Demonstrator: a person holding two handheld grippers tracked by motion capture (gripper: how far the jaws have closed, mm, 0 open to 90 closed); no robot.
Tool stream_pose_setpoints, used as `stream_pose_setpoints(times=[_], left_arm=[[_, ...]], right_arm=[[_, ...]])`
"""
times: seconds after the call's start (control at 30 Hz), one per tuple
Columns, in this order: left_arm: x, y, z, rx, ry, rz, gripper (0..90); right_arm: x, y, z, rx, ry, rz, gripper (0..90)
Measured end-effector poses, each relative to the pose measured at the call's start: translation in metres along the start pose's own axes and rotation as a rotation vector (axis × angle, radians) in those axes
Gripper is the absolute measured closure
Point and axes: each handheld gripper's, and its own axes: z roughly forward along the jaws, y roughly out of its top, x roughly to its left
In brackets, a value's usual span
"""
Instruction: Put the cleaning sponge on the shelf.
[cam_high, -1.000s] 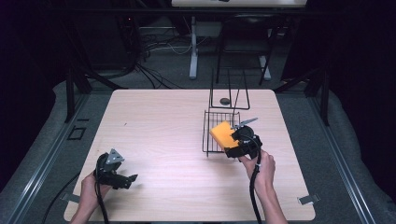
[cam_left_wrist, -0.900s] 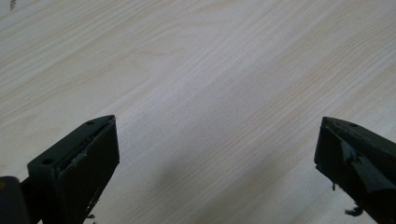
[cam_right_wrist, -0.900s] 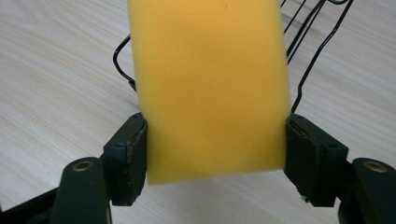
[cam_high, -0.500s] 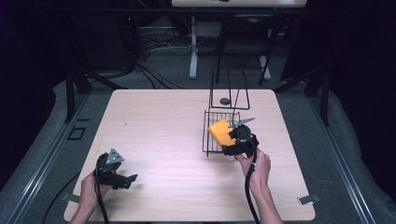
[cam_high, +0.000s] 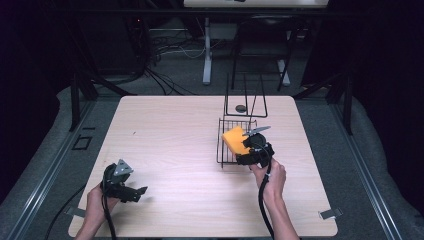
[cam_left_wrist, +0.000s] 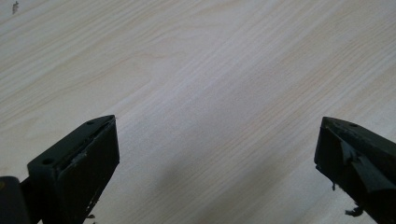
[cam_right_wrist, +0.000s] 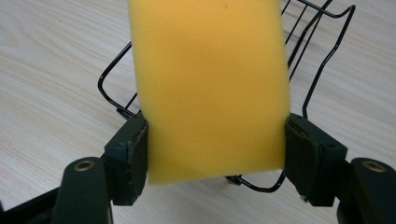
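Observation:
A yellow sponge (cam_high: 235, 140) (cam_right_wrist: 210, 88) is clamped between the pads of my right gripper (cam_high: 248, 150) (cam_right_wrist: 215, 144), which is shut on its near end. The sponge is held just above a black wire basket (cam_high: 229, 131) (cam_right_wrist: 322, 56) at the table's right middle, and it hides most of the basket in the right gripper view. My left gripper (cam_high: 131, 192) (cam_left_wrist: 215, 158) rests near the table's front left corner, jaws wide open over bare wood, with nothing between them.
The light wooden table (cam_high: 170, 135) has open surface across its left and middle. Behind the basket stands an upright black wire frame (cam_high: 245, 97) with a small dark round object (cam_high: 241, 108) at its foot. Cables trail from both grippers toward the front edge.
My right gripper has carried the sponge slightly away from the person and to the left, further over the basket. The left gripper has stayed in place.

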Motion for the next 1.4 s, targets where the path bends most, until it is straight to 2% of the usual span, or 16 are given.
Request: stream_pose_setpoints(times=[0.2,0.57,0.93,1.27,1.4], left_arm=[[0.0,0.0,0.0,0.003,-0.006,-0.009,0.1],[0.001,-0.001,-0.001,0.009,-0.004,-0.001,0.1],[0.001,-0.001,0.001,0.009,-0.005,0.001,0.1],[0.001,-0.001,0.001,0.022,-0.014,0.004,0.1],[0.001,-0.001,0.001,0.025,-0.018,0.001,0.1]], right_arm=[[-0.001,0.003,0.003,-0.011,0.004,0.006,30.3],[-0.001,0.002,0.019,-0.003,-0.003,0.031,30.3],[-0.005,0.005,0.036,0.044,-0.034,0.046,29.5],[-0.002,0.007,0.046,0.073,-0.038,0.035,28.2],[-0.003,0.008,0.049,0.081,-0.034,0.048,24.0]])
